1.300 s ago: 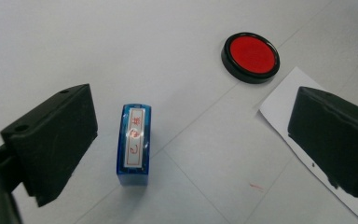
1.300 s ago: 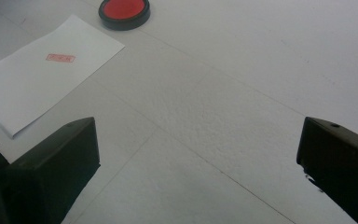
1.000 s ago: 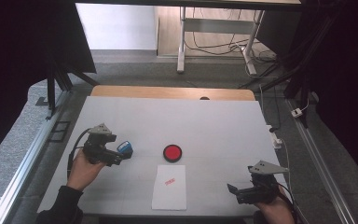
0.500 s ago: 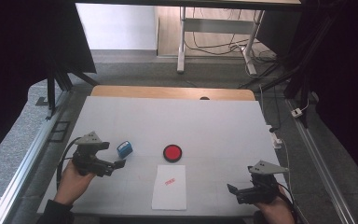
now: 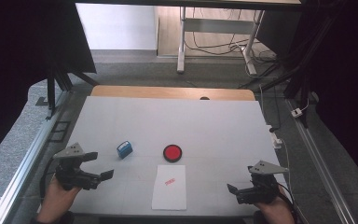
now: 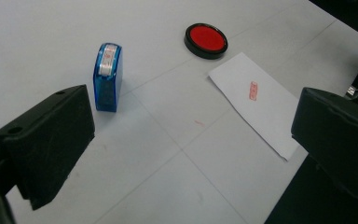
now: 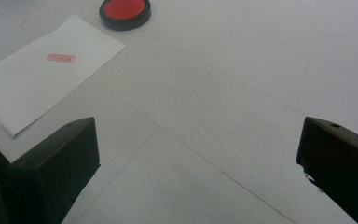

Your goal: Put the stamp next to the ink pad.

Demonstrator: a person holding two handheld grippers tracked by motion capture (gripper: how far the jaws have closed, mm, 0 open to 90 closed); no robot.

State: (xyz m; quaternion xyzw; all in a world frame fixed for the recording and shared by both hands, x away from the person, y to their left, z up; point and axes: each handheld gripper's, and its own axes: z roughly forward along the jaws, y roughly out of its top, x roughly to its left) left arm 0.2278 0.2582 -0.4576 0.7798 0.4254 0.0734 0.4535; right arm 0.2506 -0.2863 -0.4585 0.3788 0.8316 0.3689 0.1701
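Since a second ago the left gripper [image 5: 99, 165] has let go of the blue stamp [image 5: 124, 149] and drawn back toward the near left corner of the table [image 5: 214, 126]. Its jaws stand wide apart and hold nothing. The stamp now rests by itself on the white surface, left of the red ink pad [image 5: 172, 152] and apart from it.

On the sheet of paper [image 5: 169, 196], near the middle of the near edge, a small red imprint [image 5: 169, 180] sits in its far half — so the inking and stamping look done, and the stamp has been set down.

At the near right, the right gripper [image 5: 235, 193] has stayed in place — jaws spread wide, nothing between them. Little seems left beyond withdrawing the hands.
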